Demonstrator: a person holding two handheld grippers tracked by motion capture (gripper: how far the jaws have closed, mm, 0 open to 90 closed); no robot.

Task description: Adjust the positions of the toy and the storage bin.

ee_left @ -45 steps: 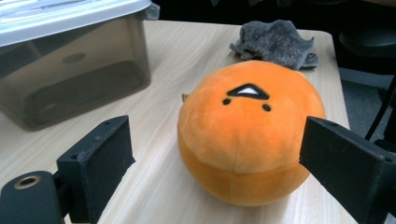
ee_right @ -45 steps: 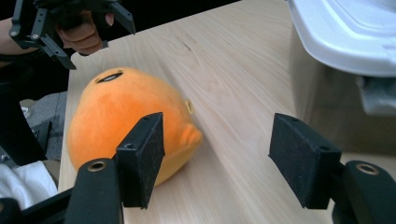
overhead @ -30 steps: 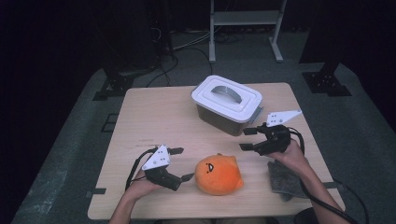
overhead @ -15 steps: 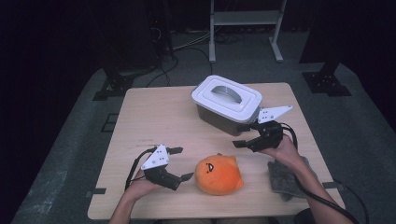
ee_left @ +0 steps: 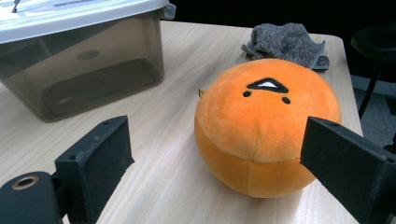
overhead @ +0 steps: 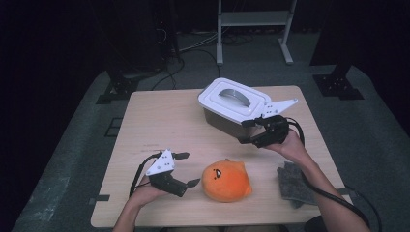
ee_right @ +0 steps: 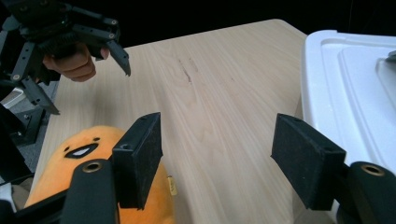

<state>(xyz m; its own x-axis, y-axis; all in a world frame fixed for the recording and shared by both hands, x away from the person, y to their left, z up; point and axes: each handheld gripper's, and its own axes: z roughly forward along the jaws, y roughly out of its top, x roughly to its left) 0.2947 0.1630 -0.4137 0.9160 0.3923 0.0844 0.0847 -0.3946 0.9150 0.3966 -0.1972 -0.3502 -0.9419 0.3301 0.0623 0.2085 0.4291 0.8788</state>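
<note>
High view: left gripper point(overhead: 185, 169), black two-jaw claw with a grey three-cornered plate on top, rests low at the near edge of the light wooden table point(overhead: 159, 116), jaws spread, nothing between them. Round orange plush toy with a small black-and-white face point(overhead: 226, 180) sits just beside its jaw tips, on the open side, not touching. Right gripper point(overhead: 245, 131) hangs off the table surface, jaws spread wide and empty, tips right at the near corner of the translucent grey plastic box with a white handled lid point(overhead: 234, 100); contact with the box cannot be told. Crumpled grey cloth point(overhead: 296, 185) lies behind that gripper, beside the forearm, near the table's edge.

Left gripper view: both black padded jaws stand apart at the bottom corners. The orange plush sits straight ahead, between the jaw lines but beyond the pads, no contact. The grey box stands farther off past the left jaw, lid on. Grey cloth lies beyond the plush.

Right gripper view: jaws wide apart, only bare wood between them. White lid edge lies just outside the right jaw, close. Orange plush sits below and behind the left jaw. The other gripper, held in a hand, shows far ahead at upper left, spread.
</note>
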